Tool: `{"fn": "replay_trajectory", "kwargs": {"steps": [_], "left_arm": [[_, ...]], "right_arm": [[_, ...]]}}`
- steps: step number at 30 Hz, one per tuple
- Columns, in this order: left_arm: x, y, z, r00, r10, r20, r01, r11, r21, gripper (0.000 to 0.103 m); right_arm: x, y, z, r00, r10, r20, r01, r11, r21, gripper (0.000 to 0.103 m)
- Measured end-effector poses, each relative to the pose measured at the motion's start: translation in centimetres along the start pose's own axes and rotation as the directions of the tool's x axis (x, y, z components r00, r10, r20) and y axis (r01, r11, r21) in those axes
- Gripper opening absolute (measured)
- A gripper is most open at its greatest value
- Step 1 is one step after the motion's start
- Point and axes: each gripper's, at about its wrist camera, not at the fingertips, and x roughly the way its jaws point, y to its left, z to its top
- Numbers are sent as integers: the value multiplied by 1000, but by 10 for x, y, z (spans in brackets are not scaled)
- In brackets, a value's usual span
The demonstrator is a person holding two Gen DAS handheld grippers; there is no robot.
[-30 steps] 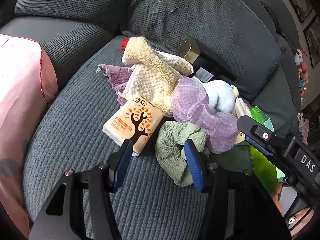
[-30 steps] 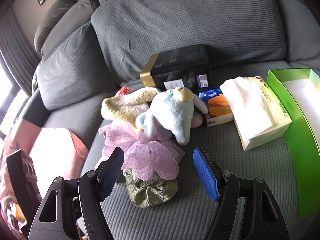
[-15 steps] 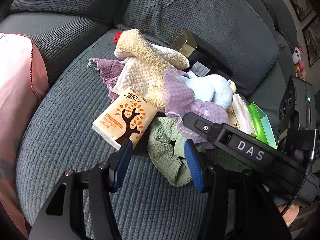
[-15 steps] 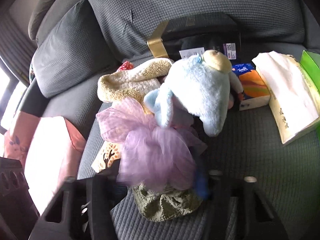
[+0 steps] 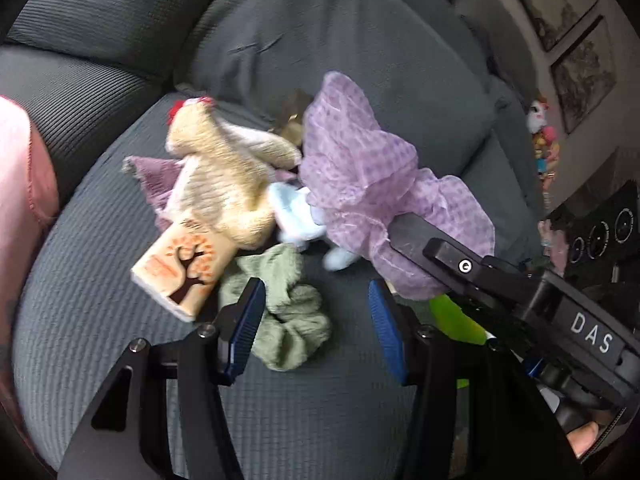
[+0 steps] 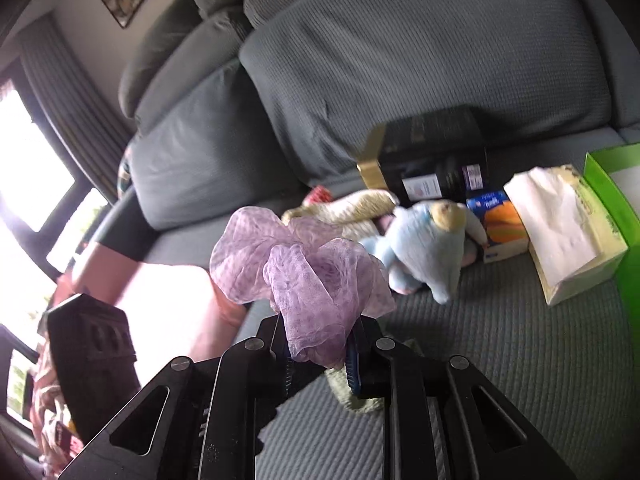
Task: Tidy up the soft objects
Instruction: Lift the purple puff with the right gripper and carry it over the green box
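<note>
Right gripper point(image 6: 318, 354) clamped on the purple mesh scrunchie point(image 6: 308, 276); its blue pads pinch one bunched end, the rest of the ruffle fans upward and forward from the jaws, clear of the sofa seat point(image 6: 520, 344); long axis roughly in line with the fingers. In the left wrist view the same scrunchie point(image 5: 372, 184) hangs off the tip of the right gripper point(image 5: 404, 232), raised above the pile. Fabric sheer, dotted, crinkled, loosely gathered.

Left gripper point(image 5: 316, 316) spread wide, nothing between the pads; it hovers over a green terry scrunchie point(image 5: 288, 312) lying rumpled on the seat.

Pile on the ribbed grey seat: beige fuzzy towel point(image 5: 224, 184), mauve cloth point(image 5: 156, 172) under it, tissue pack with orange tree print point(image 5: 180, 272) lying flat, blue plush toy point(image 6: 428, 252) on its side.

Near the backrest: black box with gold band point(image 6: 432, 152); small blue-orange tissue pack point(image 6: 500, 228); larger soft tissue pack point(image 6: 564, 236), white sheet spilling from the top. Green tray point(image 6: 612, 192) at right edge; contents not visible.
</note>
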Motion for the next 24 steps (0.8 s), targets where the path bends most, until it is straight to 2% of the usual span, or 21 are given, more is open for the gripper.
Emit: {"fn": "replay_trajectory", "kwargs": {"steps": [3, 7, 12, 15, 20, 24], "left_arm": [[-4, -16, 1, 999, -42, 25, 41, 999, 29, 52], [-6, -38, 2, 997, -72, 36, 69, 995, 75, 52], [-5, -62, 6, 996, -66, 62, 56, 987, 152, 52], [3, -76, 7, 995, -89, 42, 81, 982, 173, 52], [21, -113, 1, 997, -78, 16, 71, 961, 268, 52], [40, -141, -2, 997, -82, -11, 82, 948, 308, 52]], "right_arm": [[-15, 5, 2, 999, 32, 38, -32, 999, -10, 22], [-26, 7, 2, 997, 25, 74, -23, 1000, -17, 22], [-53, -6, 10, 989, 28, 145, -30, 999, 13, 22], [-70, -17, 12, 981, 34, 189, -42, 998, 36, 22], [-99, -41, 14, 968, -5, 252, -15, 997, 78, 22], [-125, -70, 13, 950, -18, 313, -29, 989, 144, 22]]}}
